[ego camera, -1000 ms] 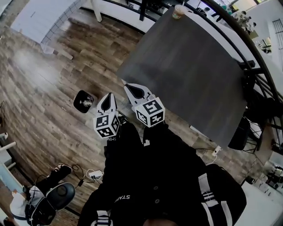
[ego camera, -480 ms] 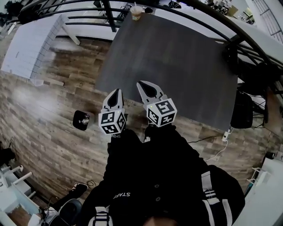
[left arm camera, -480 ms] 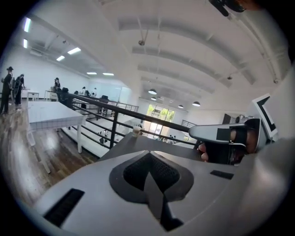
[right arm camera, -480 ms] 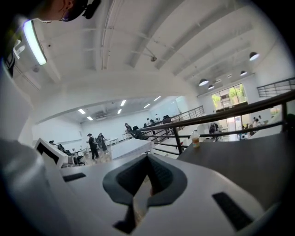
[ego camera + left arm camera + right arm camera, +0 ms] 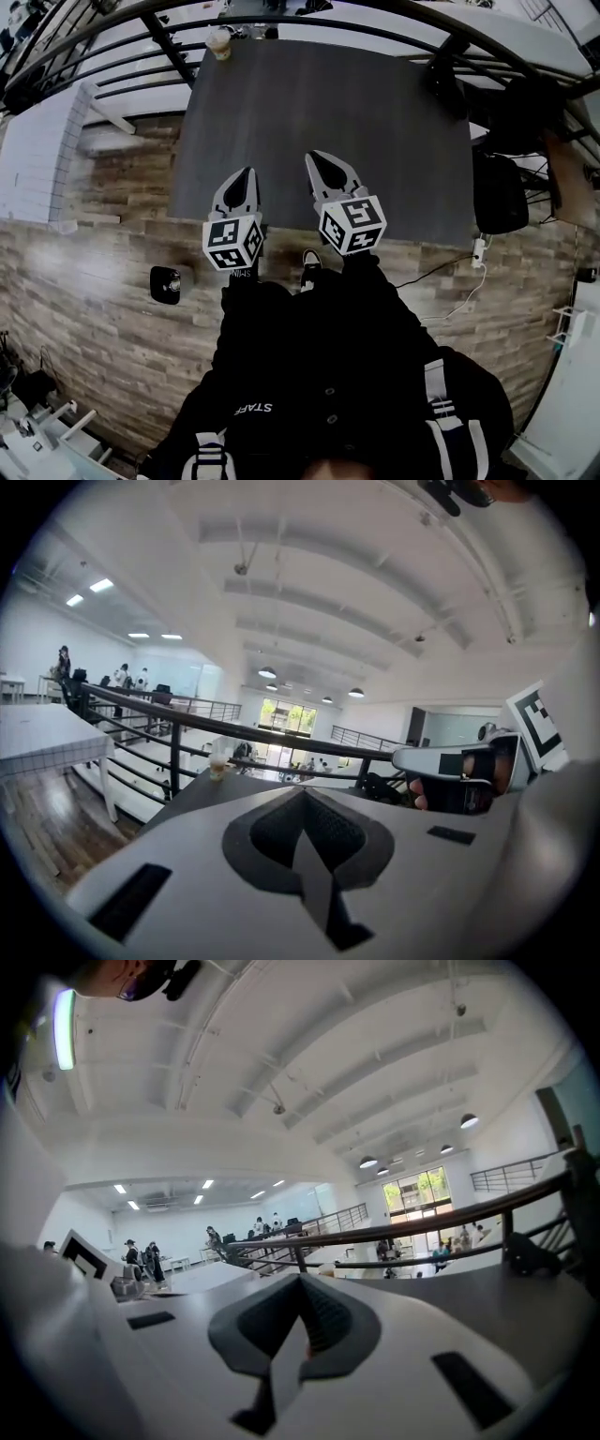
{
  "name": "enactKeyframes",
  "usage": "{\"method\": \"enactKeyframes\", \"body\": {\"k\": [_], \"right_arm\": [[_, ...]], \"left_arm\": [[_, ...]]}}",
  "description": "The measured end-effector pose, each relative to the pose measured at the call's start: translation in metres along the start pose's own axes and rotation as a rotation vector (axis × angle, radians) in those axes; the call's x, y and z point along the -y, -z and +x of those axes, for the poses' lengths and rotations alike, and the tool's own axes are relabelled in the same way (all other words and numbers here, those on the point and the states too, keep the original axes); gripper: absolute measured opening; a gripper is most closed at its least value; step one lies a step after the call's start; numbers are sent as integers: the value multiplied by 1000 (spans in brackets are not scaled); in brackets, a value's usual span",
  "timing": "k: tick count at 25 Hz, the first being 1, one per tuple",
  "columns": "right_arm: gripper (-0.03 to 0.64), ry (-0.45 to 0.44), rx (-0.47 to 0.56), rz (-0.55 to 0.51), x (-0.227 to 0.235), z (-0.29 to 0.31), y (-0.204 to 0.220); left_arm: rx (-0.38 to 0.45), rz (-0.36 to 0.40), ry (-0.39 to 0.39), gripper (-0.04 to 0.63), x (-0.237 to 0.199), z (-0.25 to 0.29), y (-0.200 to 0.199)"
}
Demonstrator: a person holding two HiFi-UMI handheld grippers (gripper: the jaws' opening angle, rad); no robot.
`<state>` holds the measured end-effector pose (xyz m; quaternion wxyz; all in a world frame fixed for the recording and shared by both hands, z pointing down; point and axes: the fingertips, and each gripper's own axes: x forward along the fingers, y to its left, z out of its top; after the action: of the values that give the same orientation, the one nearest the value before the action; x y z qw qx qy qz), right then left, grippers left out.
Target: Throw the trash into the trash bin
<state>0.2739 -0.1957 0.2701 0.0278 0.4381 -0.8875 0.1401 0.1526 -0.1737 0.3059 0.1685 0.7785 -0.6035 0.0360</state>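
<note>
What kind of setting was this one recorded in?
Probably a mezzanine in a large open office or lab hall: a black railing runs behind the dark table, the floor is wood-look plank, and a high ribbed ceiling spans the space beyond.

The head view looks steeply down on the near edge of the table (image 5: 375, 122). Both gripper views skim level across it, sharing the railing (image 5: 187, 721) and probably the far-edge cup (image 5: 217, 761).

table (image 5: 375, 131) dark grey | floor (image 5: 103, 281) brown wood planks | jacket (image 5: 319, 375) black | left tongs (image 5: 246, 176) white and black
</note>
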Motion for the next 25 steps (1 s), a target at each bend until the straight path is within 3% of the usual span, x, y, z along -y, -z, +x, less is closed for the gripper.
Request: {"method": "enactKeyframes", "body": {"k": [14,25], "right_arm": [[14,181,125,-53,86,-74,-58],[14,226,175,-99,98,-107,-80]], "left_arm": [[78,120,199,0,144,47,-41],[128,156,231,0,185,48,-60]]}}
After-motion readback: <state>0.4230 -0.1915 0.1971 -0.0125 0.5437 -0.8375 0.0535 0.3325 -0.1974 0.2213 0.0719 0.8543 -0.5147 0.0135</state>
